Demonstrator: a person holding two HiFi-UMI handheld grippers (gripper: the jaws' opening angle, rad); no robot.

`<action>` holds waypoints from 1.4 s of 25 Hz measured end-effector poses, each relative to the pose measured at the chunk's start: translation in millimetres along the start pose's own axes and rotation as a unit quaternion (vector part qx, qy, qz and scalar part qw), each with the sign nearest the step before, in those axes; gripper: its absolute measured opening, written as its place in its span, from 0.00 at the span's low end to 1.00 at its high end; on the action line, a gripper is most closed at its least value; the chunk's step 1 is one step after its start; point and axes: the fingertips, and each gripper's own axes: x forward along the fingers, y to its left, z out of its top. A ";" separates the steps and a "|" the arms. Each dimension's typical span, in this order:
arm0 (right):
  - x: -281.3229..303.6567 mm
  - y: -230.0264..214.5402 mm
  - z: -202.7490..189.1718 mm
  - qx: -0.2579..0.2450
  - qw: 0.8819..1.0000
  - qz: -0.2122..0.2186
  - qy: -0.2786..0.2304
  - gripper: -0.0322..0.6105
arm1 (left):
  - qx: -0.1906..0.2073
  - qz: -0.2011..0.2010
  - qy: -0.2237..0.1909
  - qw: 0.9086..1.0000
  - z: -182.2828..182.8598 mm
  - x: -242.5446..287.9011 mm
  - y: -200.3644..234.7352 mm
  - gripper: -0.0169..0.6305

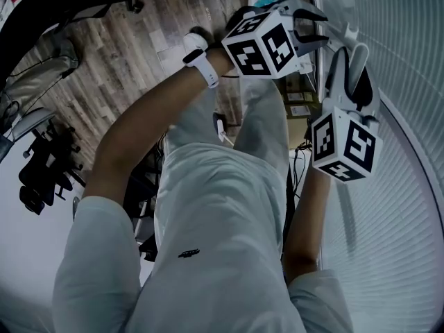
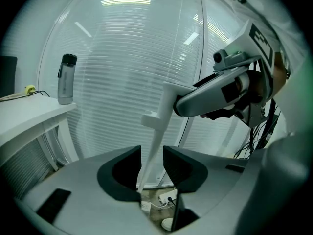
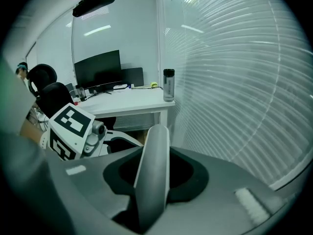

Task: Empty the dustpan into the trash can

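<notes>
Right tongs (image 3: 157,169) clamp dustpan handle (image 3: 154,141); left tongs (image 2: 152,164) astride.

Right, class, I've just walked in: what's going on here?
A person stands beside a glass wall hung with blinds, holding a gripper in each hand. The right gripper is closed on a thick grey handle. A thin white pole runs from the left gripper, between its fingers; whether they clamp it is unclear. No dustpan scoop or trash can is in view, so no emptying shows.
</notes>
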 end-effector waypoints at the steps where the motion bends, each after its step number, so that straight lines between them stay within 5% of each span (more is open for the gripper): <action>1: -5.0 -1.4 3.1 0.000 1.000 0.002 0.000 0.23 | 0.006 -0.003 0.003 1.000 5.0 0.2 -2.6 0.22; 18: -52.6 20.8 55.6 -0.004 0.998 0.052 -0.017 0.23 | 0.049 -0.012 0.011 0.999 49.1 -15.1 -12.6 0.22; 31: -80.4 40.9 93.2 -0.033 0.996 0.069 -0.034 0.23 | 0.037 -0.002 -0.010 0.999 84.3 -51.5 -16.6 0.17; 35: -92.3 43.8 107.6 -0.040 0.996 0.069 -0.045 0.23 | 0.002 -0.005 -0.037 0.999 99.0 -62.0 -17.7 0.17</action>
